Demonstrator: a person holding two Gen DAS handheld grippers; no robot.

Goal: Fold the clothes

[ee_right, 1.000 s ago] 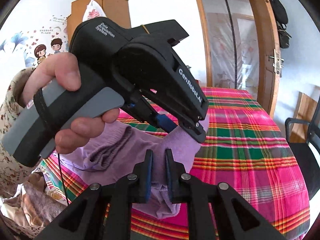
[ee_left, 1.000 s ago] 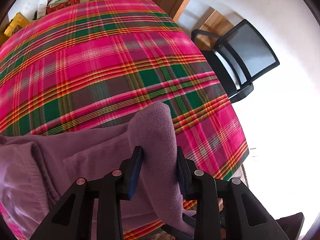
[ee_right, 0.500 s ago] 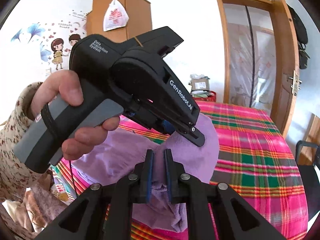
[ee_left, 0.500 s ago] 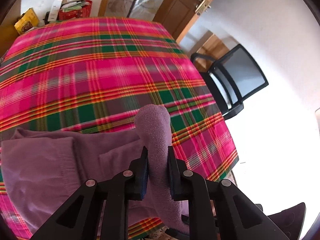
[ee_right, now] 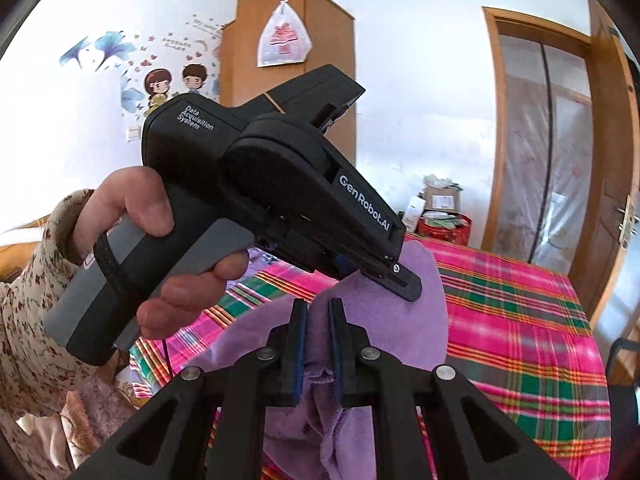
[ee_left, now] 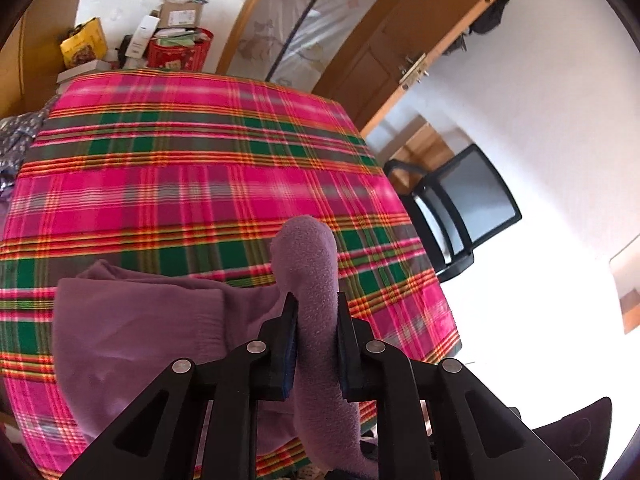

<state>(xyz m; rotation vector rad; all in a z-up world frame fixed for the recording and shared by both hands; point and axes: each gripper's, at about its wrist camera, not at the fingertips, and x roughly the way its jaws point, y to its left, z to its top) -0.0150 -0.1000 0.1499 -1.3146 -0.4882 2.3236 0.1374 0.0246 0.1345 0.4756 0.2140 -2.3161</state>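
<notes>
A purple fleece garment (ee_left: 136, 332) lies on the near part of the plaid tablecloth (ee_left: 192, 184). My left gripper (ee_left: 314, 312) is shut on a raised fold of it that sticks up between the jaws. My right gripper (ee_right: 318, 316) is shut on another edge of the same purple garment (ee_right: 392, 320), held above the table. The left gripper's body (ee_right: 280, 184), in a hand, fills the middle of the right wrist view, its tip on the cloth close to the right gripper.
A black office chair (ee_left: 460, 208) stands off the table's right side. Boxes and a red basket (ee_left: 176, 50) sit past the far edge. A wooden door (ee_right: 616, 160) and wardrobe (ee_right: 292, 60) stand behind. More clothes (ee_right: 88, 412) lie at lower left.
My left gripper closed on the purple fold. Both grippers then rose with the cloth, lifting it higher off the table; the right stayed shut.
</notes>
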